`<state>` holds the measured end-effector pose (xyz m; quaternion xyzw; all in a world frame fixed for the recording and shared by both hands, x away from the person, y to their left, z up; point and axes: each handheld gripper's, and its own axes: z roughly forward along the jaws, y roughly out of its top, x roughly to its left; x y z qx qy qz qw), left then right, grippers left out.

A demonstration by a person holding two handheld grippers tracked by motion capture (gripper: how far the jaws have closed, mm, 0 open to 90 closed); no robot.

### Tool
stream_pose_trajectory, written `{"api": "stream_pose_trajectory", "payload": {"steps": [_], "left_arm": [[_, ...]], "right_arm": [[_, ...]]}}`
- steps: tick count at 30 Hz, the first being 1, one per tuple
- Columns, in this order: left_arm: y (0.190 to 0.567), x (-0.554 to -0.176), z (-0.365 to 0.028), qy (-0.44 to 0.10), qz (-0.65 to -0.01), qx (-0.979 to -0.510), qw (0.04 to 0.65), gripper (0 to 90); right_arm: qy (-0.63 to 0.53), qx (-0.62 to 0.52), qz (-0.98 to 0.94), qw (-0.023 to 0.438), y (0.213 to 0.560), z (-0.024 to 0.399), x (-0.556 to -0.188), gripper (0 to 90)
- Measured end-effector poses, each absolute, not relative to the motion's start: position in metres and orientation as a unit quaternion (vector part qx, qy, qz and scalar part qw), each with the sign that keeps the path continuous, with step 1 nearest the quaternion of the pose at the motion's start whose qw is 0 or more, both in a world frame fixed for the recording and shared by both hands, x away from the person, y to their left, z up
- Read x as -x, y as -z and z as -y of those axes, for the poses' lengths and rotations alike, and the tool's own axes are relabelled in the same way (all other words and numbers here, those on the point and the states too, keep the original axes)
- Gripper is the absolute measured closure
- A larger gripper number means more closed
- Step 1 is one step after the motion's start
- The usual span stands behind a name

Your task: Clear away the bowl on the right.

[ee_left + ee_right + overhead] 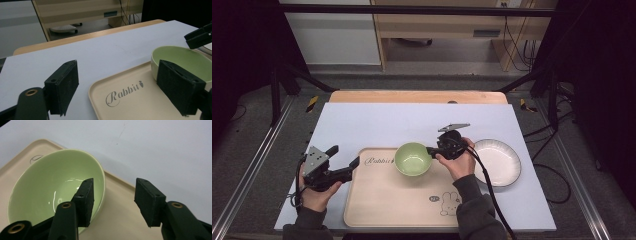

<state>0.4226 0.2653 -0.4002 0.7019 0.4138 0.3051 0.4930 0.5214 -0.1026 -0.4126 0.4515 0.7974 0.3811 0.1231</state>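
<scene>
We face a pale blue table (412,120). Nearest us lies a beige tray (382,200); our left gripper (348,161) waits, jaws apart, at its corner. The green bowl (412,159) already sits on the tray, our right gripper (431,150) open astride its rim. A white plate (502,162) remains outside.

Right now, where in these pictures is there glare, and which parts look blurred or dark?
Right gripper view: ceiling light glints inside the green bowl; the near jaws look soft. Left gripper view: the tray is sharp, the cabinet behind hazy. High view: the sheet on the table is evenly lit, the room's sides nearly black.
</scene>
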Motion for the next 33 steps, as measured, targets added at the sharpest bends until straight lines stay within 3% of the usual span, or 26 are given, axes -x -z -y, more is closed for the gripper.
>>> {"api": "stream_pose_trajectory", "payload": {"steps": [6,16,33], "left_arm": [[0.4,-0.423,-0.266,-0.305,-0.414,-0.703,0.491,17.3],[0.402,-0.423,-0.265,-0.304,-0.414,-0.705,0.489,17.2],[0.406,-0.425,-0.263,-0.3,-0.414,-0.709,0.485,16.4]], "right_arm": [[-0.403,-0.438,-0.79,0.147,0.403,0.11,-0.506,36.7],[-0.43,-0.432,-0.773,0.176,0.393,0.131,-0.48,26.3],[-0.453,-0.427,-0.751,0.218,0.401,0.171,-0.448,20.3]]}}
